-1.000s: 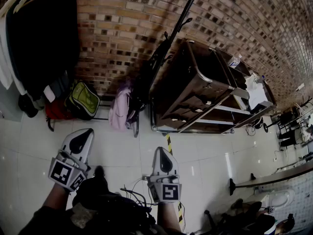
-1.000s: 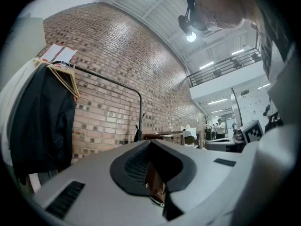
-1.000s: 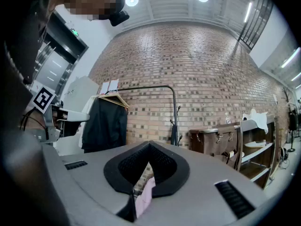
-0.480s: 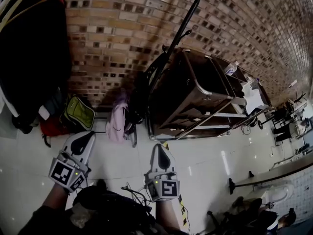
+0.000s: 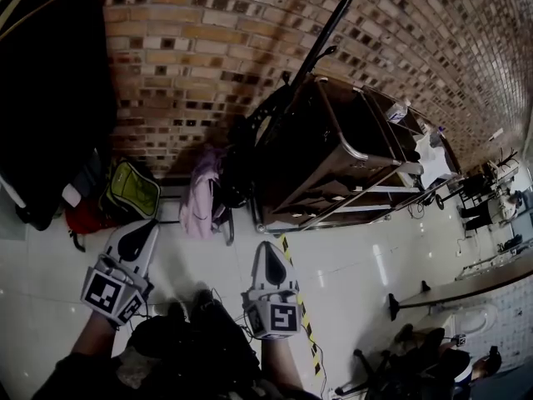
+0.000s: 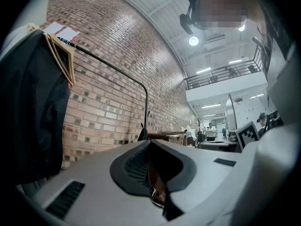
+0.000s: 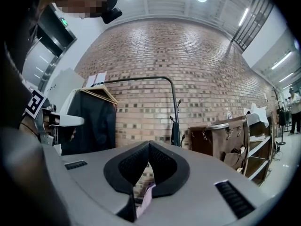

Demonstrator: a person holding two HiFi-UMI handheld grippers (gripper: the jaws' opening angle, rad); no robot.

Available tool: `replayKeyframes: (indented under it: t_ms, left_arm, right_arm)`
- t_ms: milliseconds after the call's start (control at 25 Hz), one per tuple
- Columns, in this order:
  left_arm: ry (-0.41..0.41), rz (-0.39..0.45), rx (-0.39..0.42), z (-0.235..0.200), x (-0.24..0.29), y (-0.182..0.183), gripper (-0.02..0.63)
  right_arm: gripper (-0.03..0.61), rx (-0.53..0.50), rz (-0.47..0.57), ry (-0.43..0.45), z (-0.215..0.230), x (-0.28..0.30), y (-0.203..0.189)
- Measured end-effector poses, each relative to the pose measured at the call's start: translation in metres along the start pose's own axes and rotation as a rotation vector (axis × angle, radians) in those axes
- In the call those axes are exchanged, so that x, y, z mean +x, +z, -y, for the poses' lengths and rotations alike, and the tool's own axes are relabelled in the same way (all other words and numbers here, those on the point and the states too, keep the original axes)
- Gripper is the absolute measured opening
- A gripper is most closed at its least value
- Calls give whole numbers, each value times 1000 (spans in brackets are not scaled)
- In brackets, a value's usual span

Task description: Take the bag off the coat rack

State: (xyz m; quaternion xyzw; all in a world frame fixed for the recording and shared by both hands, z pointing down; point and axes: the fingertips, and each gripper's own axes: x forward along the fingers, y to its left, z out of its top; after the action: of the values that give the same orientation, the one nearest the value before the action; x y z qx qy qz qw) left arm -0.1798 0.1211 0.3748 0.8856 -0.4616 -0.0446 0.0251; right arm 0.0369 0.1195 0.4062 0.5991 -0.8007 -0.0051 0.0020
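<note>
Coat rack [image 5: 331, 25]: 1 black upright pole with short hooks near its top. Bag [image 5: 256, 133]: dark, limp, hanging on the coat rack, close against its pole, below the hooks.

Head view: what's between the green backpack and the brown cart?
Head view shows a pink cloth item, then the black coat rack with a dark item hung on it.

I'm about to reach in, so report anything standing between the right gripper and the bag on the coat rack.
Nothing visible does. Only floor lies between the right gripper and the dark bag on the coat rack; a pink garment hangs left of it, a cart stands right.
</note>
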Motion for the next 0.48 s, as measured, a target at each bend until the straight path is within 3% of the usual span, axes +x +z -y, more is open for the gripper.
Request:
replayKeyframes:
  t_ms: [320,480]
  left_arm:
    - [33,-22,11,-17,19,-7,31]
    - [63,-21,14,-36,44,-10,31]
  right_arm:
    - [25,48,11,-2,15,35,-7]
    - [24,12,15,35,25,70,-16]
